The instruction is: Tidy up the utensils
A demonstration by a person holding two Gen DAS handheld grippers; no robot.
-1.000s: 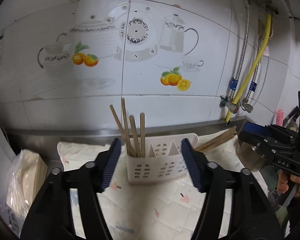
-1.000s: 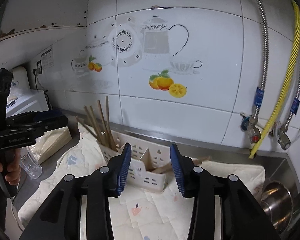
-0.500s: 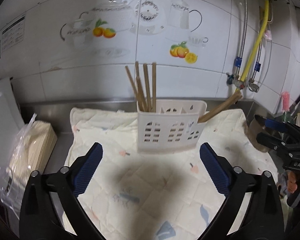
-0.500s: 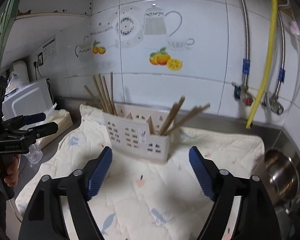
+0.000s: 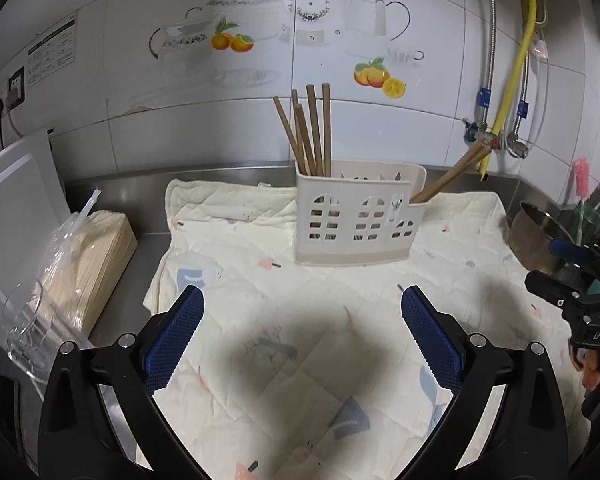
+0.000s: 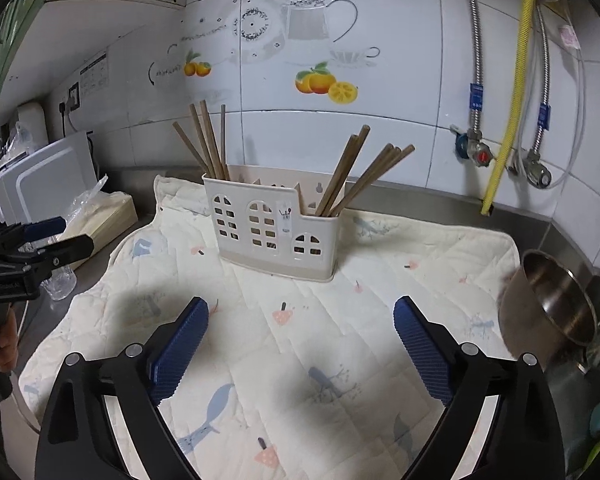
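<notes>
A cream plastic utensil holder [image 5: 356,220] [image 6: 272,232] stands on a patterned cloth [image 5: 300,360]. Several wooden chopsticks [image 5: 312,128] stand upright in its left compartment. More chopsticks [image 6: 360,172] lean to the right out of its right compartment. My left gripper [image 5: 301,294] is open wide above the cloth, short of the holder, with nothing between its fingers. The jaws of my right gripper [image 6: 300,303] are opening, also short of the holder and with nothing between them.
A steel bowl [image 6: 548,300] sits at the cloth's right edge. A bagged pack of wooden sticks [image 5: 88,264] and a white appliance [image 5: 12,208] are on the left. Pipes and a yellow hose [image 5: 512,80] run down the tiled wall.
Both grippers have spread their jaws wide and drawn back and down from the holder. The right-hand chopsticks, low behind the holder before, now lean out of its right compartment.
</notes>
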